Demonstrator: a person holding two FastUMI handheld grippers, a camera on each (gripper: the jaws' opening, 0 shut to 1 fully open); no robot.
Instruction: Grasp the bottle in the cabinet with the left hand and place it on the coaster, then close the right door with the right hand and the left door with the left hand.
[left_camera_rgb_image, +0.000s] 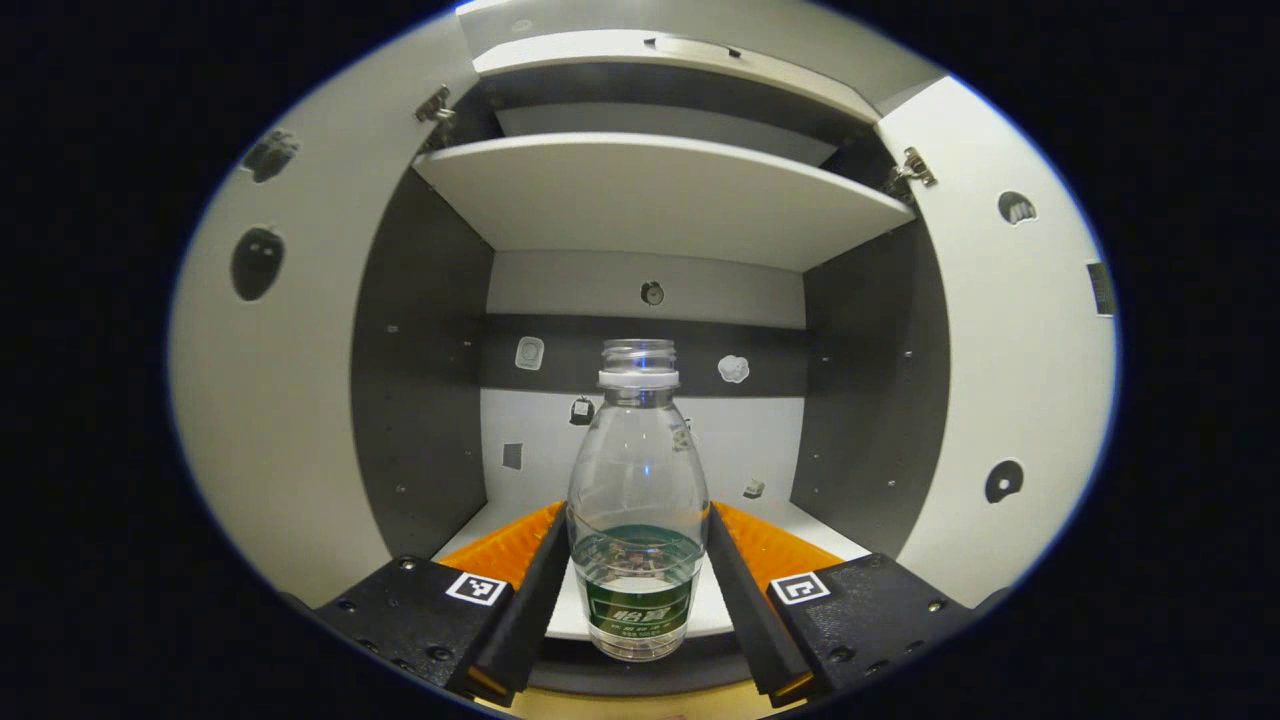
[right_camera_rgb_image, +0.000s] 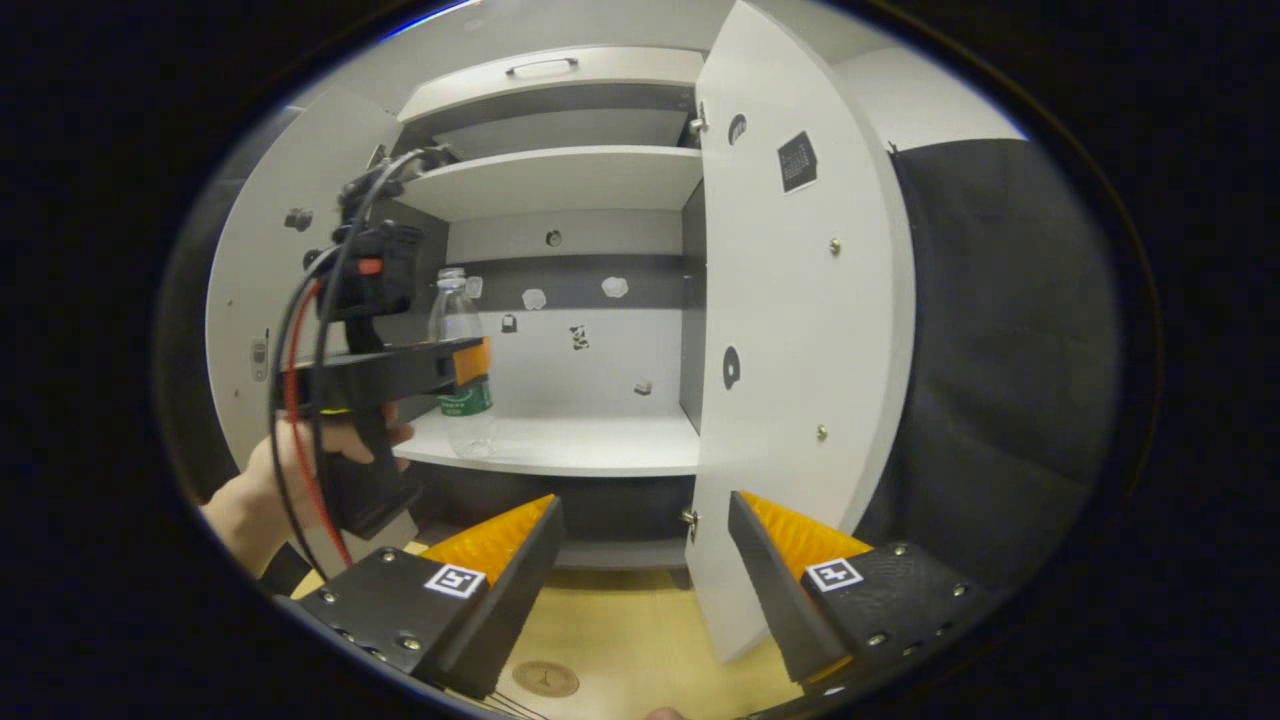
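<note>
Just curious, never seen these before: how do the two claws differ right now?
The left claw sits around the bottle inside the cabinet; the right claw is open, holds nothing and hangs outside, by the right door. Both point toward the cabinet.

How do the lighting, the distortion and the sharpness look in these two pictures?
Left gripper view: sharp, evenly lit; the fisheye bows the shelf and both doors; the bottle between the left tongs shows small glints. Right gripper view: dimmer at the edges, the right door curved, the coaster soft.
</note>
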